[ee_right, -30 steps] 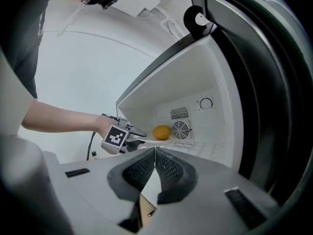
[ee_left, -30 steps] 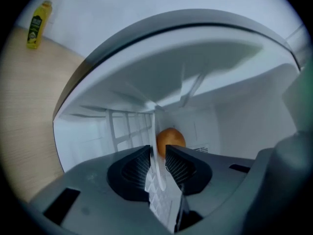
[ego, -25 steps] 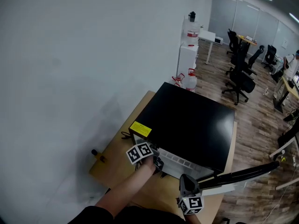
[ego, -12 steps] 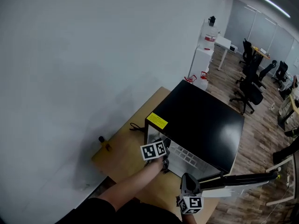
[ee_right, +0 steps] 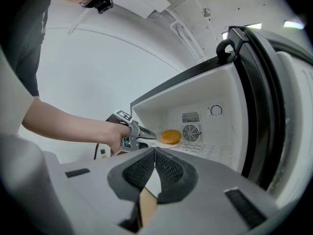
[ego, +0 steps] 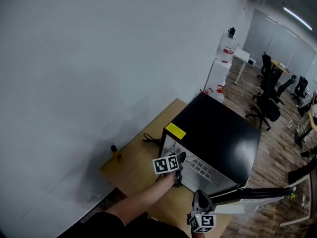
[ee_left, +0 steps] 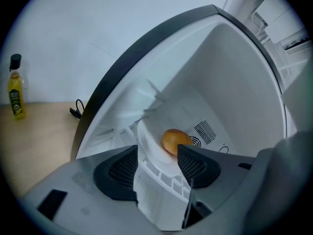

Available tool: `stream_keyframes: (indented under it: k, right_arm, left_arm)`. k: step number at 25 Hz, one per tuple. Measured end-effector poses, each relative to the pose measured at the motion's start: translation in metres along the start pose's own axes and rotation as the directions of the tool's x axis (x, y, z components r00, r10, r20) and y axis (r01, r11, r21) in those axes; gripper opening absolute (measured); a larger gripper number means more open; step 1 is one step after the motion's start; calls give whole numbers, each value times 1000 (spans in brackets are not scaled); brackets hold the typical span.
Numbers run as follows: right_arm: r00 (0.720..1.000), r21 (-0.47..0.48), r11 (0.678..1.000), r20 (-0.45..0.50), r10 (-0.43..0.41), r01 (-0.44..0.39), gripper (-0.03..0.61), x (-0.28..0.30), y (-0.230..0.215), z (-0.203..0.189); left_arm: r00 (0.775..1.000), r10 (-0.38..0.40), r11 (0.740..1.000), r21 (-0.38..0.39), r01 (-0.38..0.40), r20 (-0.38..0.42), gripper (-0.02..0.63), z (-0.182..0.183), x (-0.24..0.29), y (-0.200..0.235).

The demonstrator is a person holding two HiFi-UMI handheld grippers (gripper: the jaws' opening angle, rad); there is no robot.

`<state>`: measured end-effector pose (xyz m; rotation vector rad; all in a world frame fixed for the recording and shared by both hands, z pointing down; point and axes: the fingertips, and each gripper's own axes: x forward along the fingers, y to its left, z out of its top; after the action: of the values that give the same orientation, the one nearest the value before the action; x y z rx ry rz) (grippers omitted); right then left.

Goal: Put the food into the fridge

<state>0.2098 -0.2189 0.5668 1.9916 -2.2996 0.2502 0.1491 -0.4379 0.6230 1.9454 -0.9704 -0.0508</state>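
Food in fridge, beyond left hand-held gripper | jaws just been opening, plate rim between | right hand-held gripper closed

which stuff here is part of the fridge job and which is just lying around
Job: fridge, its open door, round orange food on white plate inside, left gripper (jaws have just been opening, plate ungripped between them), right gripper, shut.
Lying about: yellow bottle, black cable, office chairs.

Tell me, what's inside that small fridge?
A round orange-brown food on a white plate, with a fan vent and a dial on the back wall. The shut right gripper hides the fridge's lower part.
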Motion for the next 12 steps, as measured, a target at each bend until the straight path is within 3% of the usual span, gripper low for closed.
stream_keyframes:
  k: [12]
  right_arm:
    - [1000,-7,1000,-1,-15,15,60,-8,6,2]
  left_arm:
    - [997,-80,997,7,80,-23,236,-11,-4,-16]
